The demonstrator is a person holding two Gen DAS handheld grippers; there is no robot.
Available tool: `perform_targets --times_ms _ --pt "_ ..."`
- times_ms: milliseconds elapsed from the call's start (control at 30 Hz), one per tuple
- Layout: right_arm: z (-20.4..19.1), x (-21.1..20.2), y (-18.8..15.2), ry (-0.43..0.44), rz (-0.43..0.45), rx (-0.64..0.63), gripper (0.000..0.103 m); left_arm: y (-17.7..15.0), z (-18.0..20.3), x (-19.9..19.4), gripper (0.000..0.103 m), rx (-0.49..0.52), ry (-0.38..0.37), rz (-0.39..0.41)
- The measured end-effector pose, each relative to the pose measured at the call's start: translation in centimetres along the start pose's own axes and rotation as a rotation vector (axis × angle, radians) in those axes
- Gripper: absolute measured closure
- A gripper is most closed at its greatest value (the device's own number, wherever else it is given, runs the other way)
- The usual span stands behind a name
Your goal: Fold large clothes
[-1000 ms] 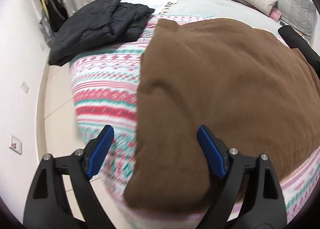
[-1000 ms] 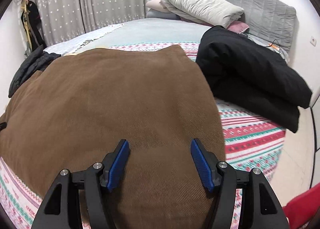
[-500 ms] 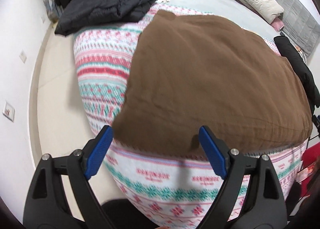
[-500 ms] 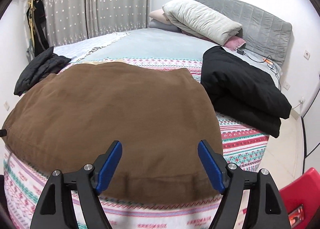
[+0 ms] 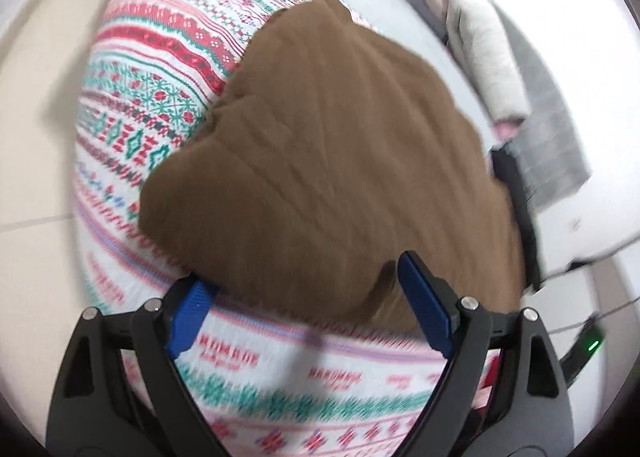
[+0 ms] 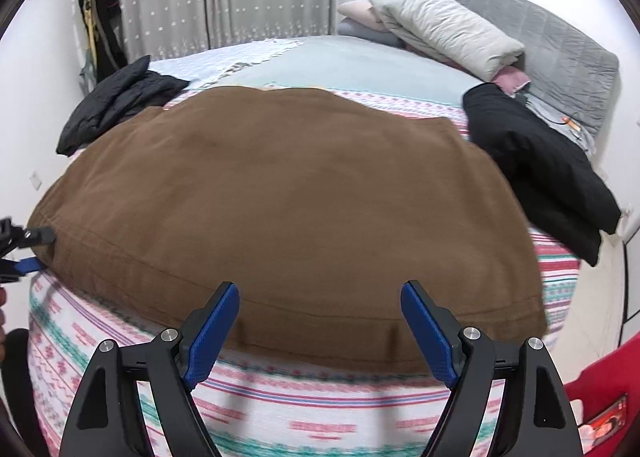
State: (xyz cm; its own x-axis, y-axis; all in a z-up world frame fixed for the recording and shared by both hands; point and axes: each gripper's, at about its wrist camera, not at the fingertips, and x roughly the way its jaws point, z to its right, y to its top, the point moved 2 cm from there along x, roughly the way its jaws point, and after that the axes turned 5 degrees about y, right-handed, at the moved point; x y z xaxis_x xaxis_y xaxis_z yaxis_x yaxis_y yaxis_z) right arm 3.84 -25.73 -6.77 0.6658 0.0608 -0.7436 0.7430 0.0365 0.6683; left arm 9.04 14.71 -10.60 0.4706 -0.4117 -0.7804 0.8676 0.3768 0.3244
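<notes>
A large brown garment (image 6: 292, 213) lies spread flat on the patterned blanket on the bed; it also shows in the left wrist view (image 5: 332, 161). My left gripper (image 5: 308, 301) is open, its jaws straddling the garment's near hem at its left corner. It shows at the left edge of the right wrist view (image 6: 24, 249). My right gripper (image 6: 320, 321) is open and empty, just in front of the garment's near hem toward its right side.
The red, green and white patterned blanket (image 6: 280, 409) hangs over the bed's front edge. A folded black jacket (image 6: 540, 169) lies at the right, another black jacket (image 6: 116, 105) at the far left. Pillows (image 6: 444, 33) and grey headboard stand behind. A red object (image 6: 600, 397) is at the lower right.
Both grippers have drawn back from above the garment to its near hem. The left wrist view has tilted and swung toward the garment's left corner.
</notes>
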Motion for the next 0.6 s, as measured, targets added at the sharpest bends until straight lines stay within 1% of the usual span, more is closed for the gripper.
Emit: perform_targets --times_ms 67,167,200,267,300,333,367,400,433,467,500,533,600 --pt "-0.7 0.2 0.3 0.022 0.001 -0.009 0.019 0.7 -0.7 0.5 0.015 -0.071 -0.074 0.008" --pt "-2.6 0.7 0.8 0.045 0.002 -0.045 0.019 1.6 -1.5 1.2 0.015 -0.168 -0.156 0.027" --pt "-3.0 0.9 1.0 0.049 0.003 -0.053 0.019 1.9 -1.6 1.4 0.015 -0.197 -0.171 0.038" --pt "-3.9 1.4 1.6 0.062 0.006 -0.061 0.019 2.2 -1.5 1.7 0.015 -0.227 -0.166 0.06" --pt "-4.2 1.7 1.9 0.07 0.007 -0.056 0.019 2.5 -1.3 1.8 0.02 -0.228 -0.155 0.07" --pt "-4.4 2.0 2.2 0.083 0.006 -0.044 0.019 2.7 -0.9 1.8 0.038 -0.217 -0.125 0.085" --pt "-4.6 2.4 2.5 0.098 0.006 -0.032 0.019 3.0 -0.5 1.9 0.052 -0.193 -0.078 0.103" --pt "-4.7 2.8 2.9 0.116 0.006 -0.018 0.019 3.1 -0.4 2.1 0.06 -0.183 -0.065 0.109" --pt "-4.8 3.1 3.3 0.135 0.005 -0.003 0.019 3.1 -0.2 1.8 0.066 -0.187 -0.07 0.127" --pt "-4.8 3.6 3.7 0.15 0.002 0.011 0.019 3.0 0.1 1.4 0.068 -0.179 -0.074 0.15" --pt "-4.9 3.9 3.8 0.157 -0.005 0.019 0.019 3.0 0.6 1.0 0.071 -0.151 -0.066 0.177" --pt "-4.9 4.4 3.9 0.166 -0.018 0.029 0.02 2.7 1.8 -0.1 0.073 -0.097 -0.052 0.228" --pt "-4.9 5.4 3.9 0.207 -0.052 0.05 0.026 2.6 3.7 -1.5 0.075 -0.023 -0.059 0.29"
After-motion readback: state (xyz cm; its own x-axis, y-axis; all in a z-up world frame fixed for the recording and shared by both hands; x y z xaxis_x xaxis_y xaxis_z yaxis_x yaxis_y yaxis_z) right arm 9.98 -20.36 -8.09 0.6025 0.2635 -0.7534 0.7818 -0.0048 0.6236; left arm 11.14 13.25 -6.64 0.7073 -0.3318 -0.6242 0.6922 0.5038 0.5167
